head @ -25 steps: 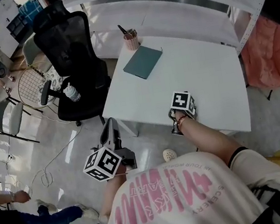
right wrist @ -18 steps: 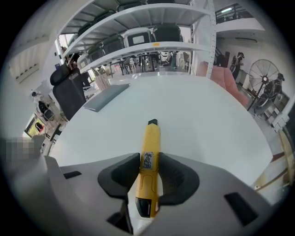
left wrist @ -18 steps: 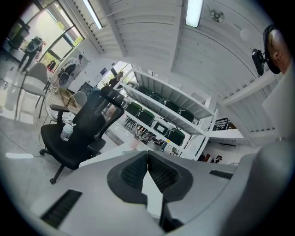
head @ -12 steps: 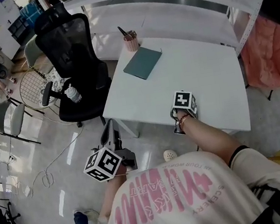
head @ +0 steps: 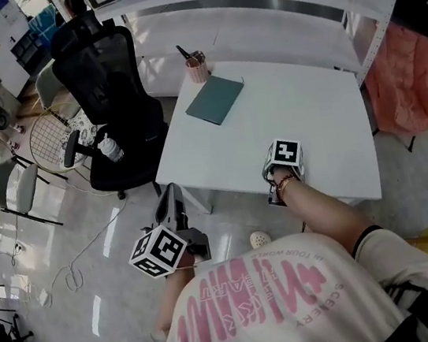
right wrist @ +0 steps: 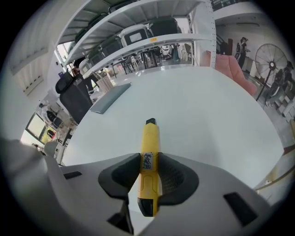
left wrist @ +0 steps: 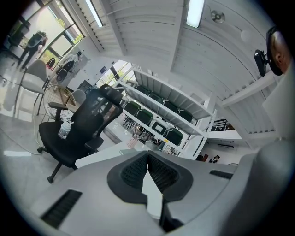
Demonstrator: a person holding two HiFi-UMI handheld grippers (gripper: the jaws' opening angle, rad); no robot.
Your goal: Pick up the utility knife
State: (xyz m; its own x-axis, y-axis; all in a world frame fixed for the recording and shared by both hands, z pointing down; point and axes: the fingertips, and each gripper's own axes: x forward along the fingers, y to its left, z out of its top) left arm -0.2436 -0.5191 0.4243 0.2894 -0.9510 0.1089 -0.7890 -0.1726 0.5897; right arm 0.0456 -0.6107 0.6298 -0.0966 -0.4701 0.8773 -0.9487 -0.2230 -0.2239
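The right gripper (right wrist: 149,177) has closed in over the last second. Its jaws stood wider a moment ago; now both dark pads press against the sides of the yellow utility knife (right wrist: 150,143). The hand itself has barely shifted. In the head view, the right gripper (head: 275,190) sits at much the same spot as before, near the near edge of the white bench (head: 300,105).

This likely means the grasp is made and only the lift remains. No view shows clearly whether the knife already hangs clear of the bench or rests on it.

The knife sits directly between the right gripper's jaws. Its long axis runs straight along the line the gripper points, not across it. The black tip points forward, away from the gripper and out over the open bench top. The yellow butt end pokes back past the pads towards the gripper's body. The pads clamp the rear half of the handle, about where a small printed label sits, so most of the length juts out in front.

The left gripper (left wrist: 147,173) is closed with its pads touching and nothing between them. It is held off the bench, over the floor, and takes no part.
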